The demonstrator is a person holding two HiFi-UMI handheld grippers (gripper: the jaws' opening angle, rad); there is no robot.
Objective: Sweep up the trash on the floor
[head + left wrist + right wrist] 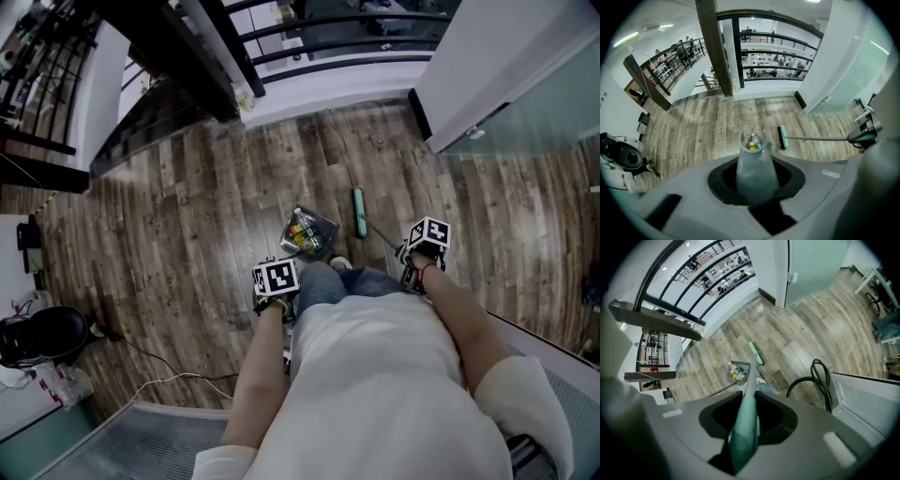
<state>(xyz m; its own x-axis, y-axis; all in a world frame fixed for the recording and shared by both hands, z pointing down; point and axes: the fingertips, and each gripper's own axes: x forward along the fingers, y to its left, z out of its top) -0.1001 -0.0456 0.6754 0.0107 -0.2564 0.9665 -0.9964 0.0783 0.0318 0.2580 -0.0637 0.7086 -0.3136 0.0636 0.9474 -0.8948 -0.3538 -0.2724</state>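
Left gripper [277,281] was clamped on the grey dustpan handle [756,171]; the handle ran straight out between the jaws, no gap visible in the left gripper view. The dustpan [307,232] sat on the wood floor [187,206], just beyond the person's shoe [339,263], mouth facing away. The trash [753,143] was in the pan: a small heap of coloured bits, yellow, red and green.

Right gripper [424,246] was closed on the teal broom handle [745,423]; the right gripper view showed the jaws tight on both sides of it. The handle ran forward and down to the green broom head [359,212], which was down at floor level just right of the dustpan and a little farther out, with a gap between them.

Both grippers were held close to the person's body, left one near the dustpan, right one well off to the right. A black cable [820,376] looped near the right side. A dark railing [328,37] ran along the far edge of the floor.
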